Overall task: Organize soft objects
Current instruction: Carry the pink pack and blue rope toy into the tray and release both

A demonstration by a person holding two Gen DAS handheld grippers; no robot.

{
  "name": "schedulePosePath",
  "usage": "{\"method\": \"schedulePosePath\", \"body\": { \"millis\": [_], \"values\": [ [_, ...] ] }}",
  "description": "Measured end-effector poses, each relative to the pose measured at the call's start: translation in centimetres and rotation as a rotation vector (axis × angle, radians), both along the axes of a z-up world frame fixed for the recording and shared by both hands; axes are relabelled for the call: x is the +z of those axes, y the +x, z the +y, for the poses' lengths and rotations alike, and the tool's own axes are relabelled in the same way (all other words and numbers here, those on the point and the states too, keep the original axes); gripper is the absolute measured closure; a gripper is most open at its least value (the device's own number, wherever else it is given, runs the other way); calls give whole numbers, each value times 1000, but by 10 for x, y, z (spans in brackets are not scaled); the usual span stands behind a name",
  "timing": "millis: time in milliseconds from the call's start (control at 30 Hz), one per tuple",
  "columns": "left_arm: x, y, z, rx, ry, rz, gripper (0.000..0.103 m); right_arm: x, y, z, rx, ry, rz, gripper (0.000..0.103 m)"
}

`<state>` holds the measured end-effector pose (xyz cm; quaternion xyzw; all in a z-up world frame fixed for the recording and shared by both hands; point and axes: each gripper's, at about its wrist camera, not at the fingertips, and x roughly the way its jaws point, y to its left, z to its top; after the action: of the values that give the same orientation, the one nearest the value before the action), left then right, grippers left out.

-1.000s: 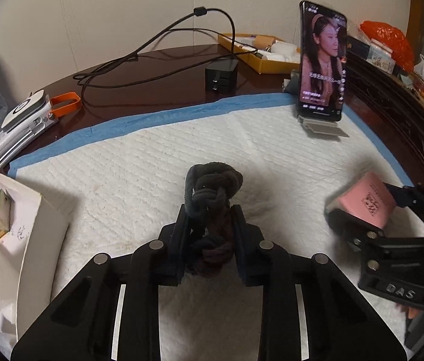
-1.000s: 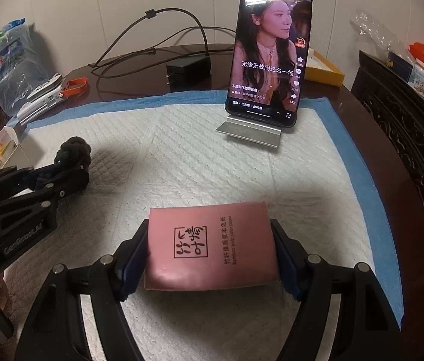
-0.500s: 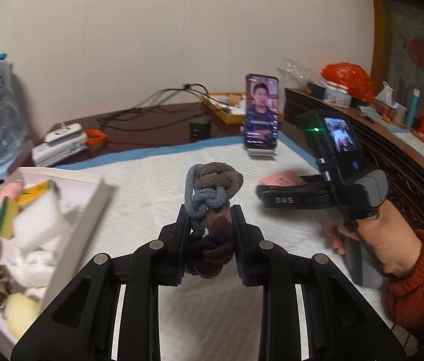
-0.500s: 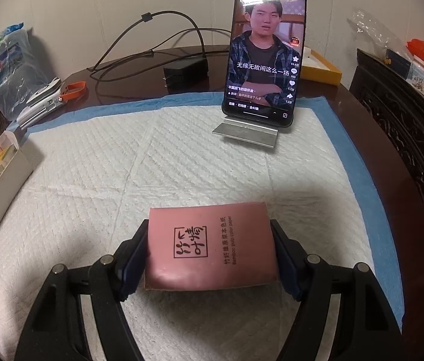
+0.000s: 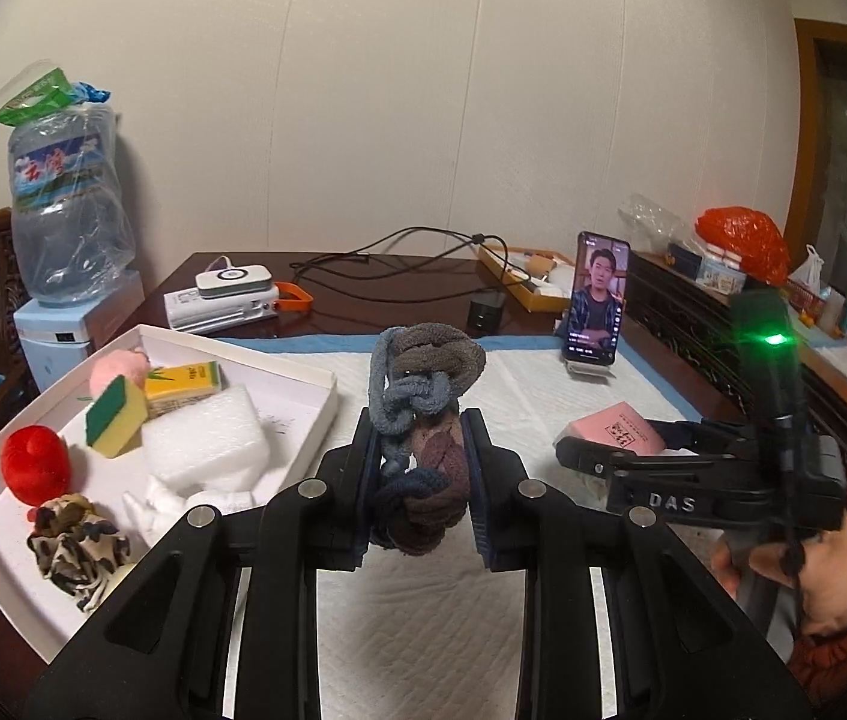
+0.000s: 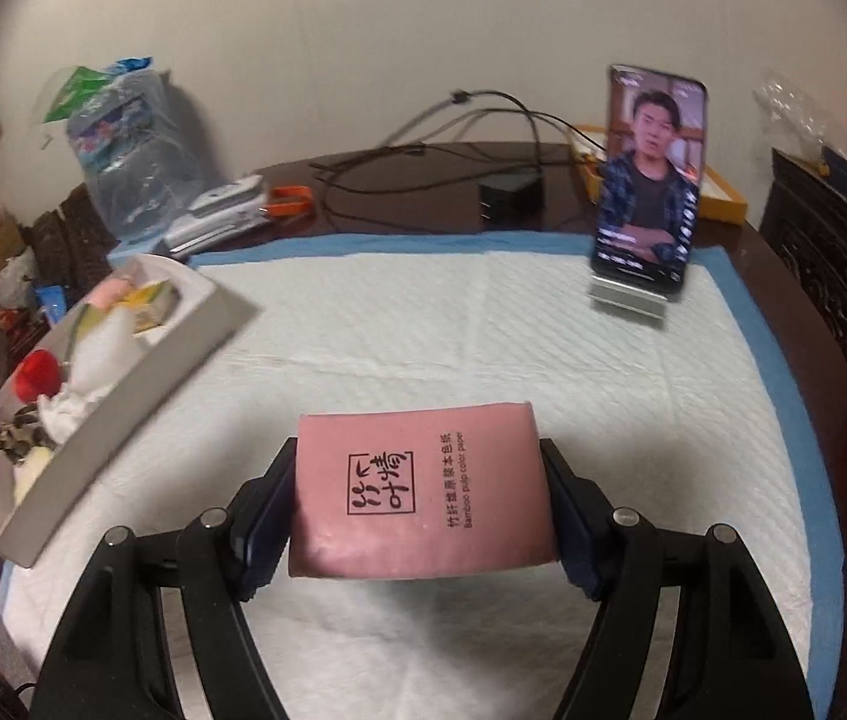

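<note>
Your left tool [image 5: 422,474] is clamped on the knotted sock bundle [image 5: 423,414], its fingers pressed against both sides, the bundle standing upright above the white quilted pad [image 5: 423,618]; your right tool [image 6: 420,510] is clamped on the pink tissue pack [image 6: 420,495], held flat above the same pad; in the left wrist view that pack [image 5: 615,435] sits to the right of the bundle, apart from it; to the left lies the white tray [image 5: 309,378], holding a red ball [image 5: 36,465], a yellow-green sponge [image 5: 117,423], white foam [image 5: 204,441] and a camouflage cloth [image 5: 78,549]; farther back on the surface [image 5: 363,300] a phone [image 5: 596,297] stands upright on its stand.
</note>
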<state>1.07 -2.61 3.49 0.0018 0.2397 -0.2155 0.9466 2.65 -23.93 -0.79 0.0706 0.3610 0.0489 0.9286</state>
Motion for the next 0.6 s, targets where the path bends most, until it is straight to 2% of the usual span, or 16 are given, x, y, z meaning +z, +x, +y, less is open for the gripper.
{"method": "schedulePosePath", "body": {
  "millis": [267,367,600],
  "values": [
    [9,-8,28,63,-17,-32,77,19,-7,53,111,86,-56,29],
    [11,-10,39,87,-24,-40,77,22,-7,67,134,83,-71,29],
    [11,-12,59,130,-40,-43,77,28,-9,72,139,89,-99,29]
  ]
}}
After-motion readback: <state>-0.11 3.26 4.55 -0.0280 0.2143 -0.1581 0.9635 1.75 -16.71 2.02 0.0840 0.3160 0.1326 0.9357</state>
